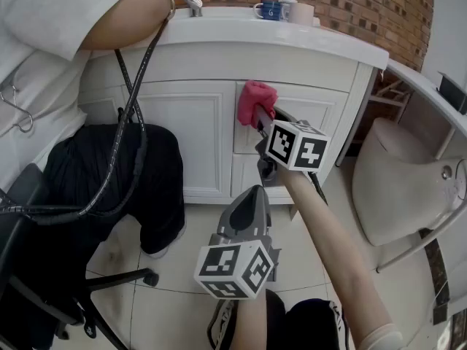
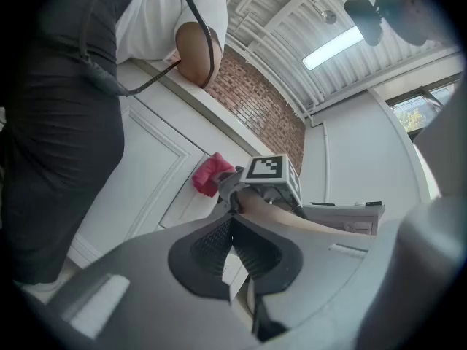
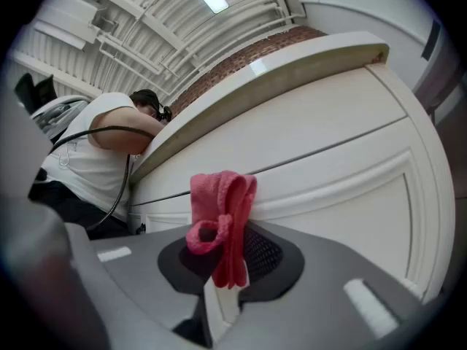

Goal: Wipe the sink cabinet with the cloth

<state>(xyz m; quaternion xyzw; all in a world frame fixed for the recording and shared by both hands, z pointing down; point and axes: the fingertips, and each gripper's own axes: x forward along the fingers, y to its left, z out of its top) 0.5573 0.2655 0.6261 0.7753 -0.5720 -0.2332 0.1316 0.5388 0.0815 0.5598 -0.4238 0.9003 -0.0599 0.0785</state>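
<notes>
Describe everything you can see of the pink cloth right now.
The cloth is pink-red with a looped, terry-like weave, bunched into soft folds rather than spread flat. The right gripper is shut on its lower end, so the bundle stands up past the jaws. Its far side appears pressed against an upper right panel of the white sink cabinet, below the countertop edge.

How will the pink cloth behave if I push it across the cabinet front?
Probably floppy: the pink cloth sits in soft folds in the right gripper, shut on it. Likely light, apt to bunch when pushed along the cabinet front.
</notes>
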